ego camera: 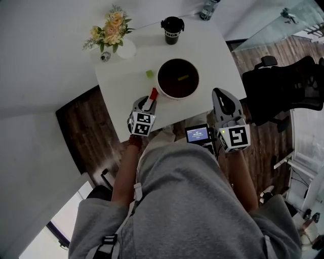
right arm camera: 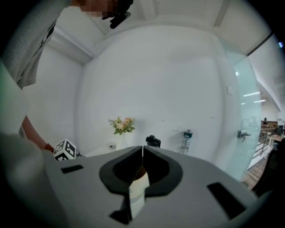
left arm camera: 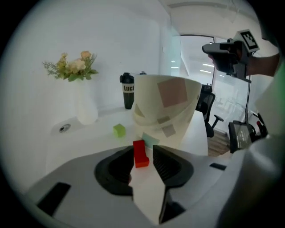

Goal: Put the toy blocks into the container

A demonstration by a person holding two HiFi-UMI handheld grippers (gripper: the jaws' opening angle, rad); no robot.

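A red block [ego camera: 153, 94] [left arm camera: 140, 153] stands on the white table [ego camera: 126, 83] just in front of the round paper bowl [ego camera: 177, 78] [left arm camera: 165, 113]. My left gripper [ego camera: 151, 99] [left arm camera: 143, 150] is open around it, with a gap on the block's right side. A yellow block [ego camera: 183, 78] lies inside the bowl. A green block [ego camera: 150, 74] [left arm camera: 119, 130] sits on the table left of the bowl. A pale teal block [left arm camera: 152, 138] rests against the bowl's foot. My right gripper [ego camera: 219, 93] [right arm camera: 142, 152] hovers shut and empty right of the bowl.
A vase of flowers [ego camera: 114, 31] [left arm camera: 82, 107] stands at the table's back left and a black cup [ego camera: 172, 29] [left arm camera: 128, 91] behind the bowl. A bottle [ego camera: 208, 9] is at the far edge. A black office chair [ego camera: 283, 86] is to the right.
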